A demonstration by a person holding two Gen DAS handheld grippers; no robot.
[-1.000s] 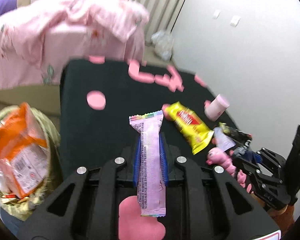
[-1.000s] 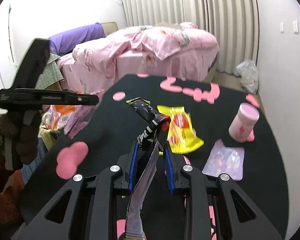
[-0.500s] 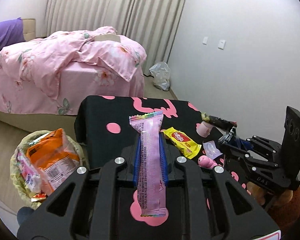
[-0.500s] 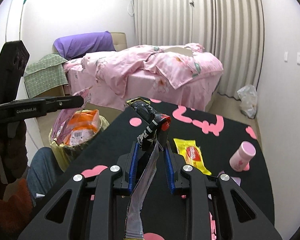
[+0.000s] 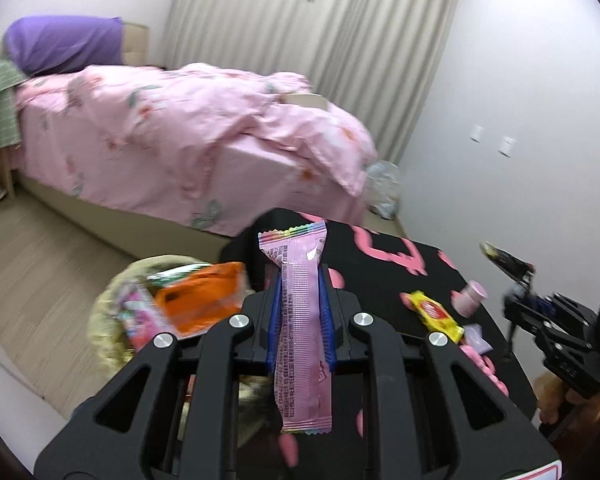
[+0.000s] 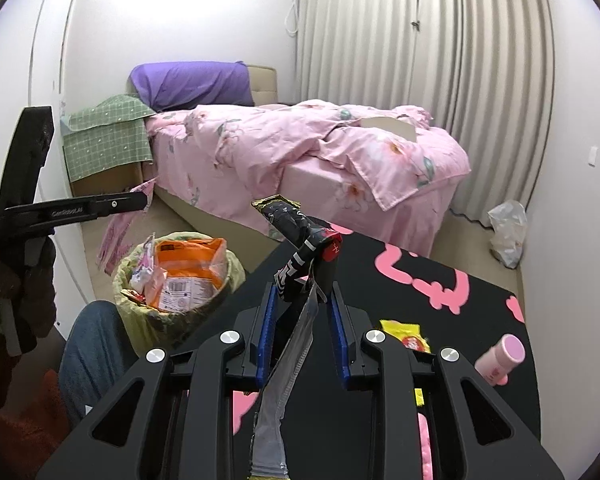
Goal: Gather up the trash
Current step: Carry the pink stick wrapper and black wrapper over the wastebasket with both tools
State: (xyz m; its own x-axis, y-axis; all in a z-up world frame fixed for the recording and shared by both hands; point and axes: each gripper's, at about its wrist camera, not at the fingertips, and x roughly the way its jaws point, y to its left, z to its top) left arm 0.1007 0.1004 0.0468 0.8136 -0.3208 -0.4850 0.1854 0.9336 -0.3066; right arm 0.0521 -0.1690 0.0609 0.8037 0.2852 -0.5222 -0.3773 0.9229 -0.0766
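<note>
My left gripper (image 5: 300, 284) is shut on a long pink wrapper (image 5: 302, 320) that stands upright between its blue pads. It hangs over the table's left edge, close to the lined trash bin (image 5: 108, 312) on the floor, which holds an orange bag (image 5: 204, 296). My right gripper (image 6: 302, 300) is shut on a crumpled black wrapper (image 6: 296, 232) with a silvery tail hanging down. In the right wrist view the bin (image 6: 128, 280) sits to the lower left, and the left gripper (image 6: 140, 200) hovers above it with the pink wrapper (image 6: 118, 232) dangling.
The black table (image 6: 380, 280) with pink shapes still carries a yellow wrapper (image 6: 404, 334) and a tipped pink cup (image 6: 500, 360). A pink-covered bed (image 6: 300, 152) stands behind. A white plastic bag (image 6: 508, 232) lies on the floor. A person's jeans-clad knee (image 6: 92, 344) is beside the bin.
Both grippers have risen and swung left away from the table's middle towards the bin. Each keeps its wrapper. The bin now lies nearer the centre of both views.
</note>
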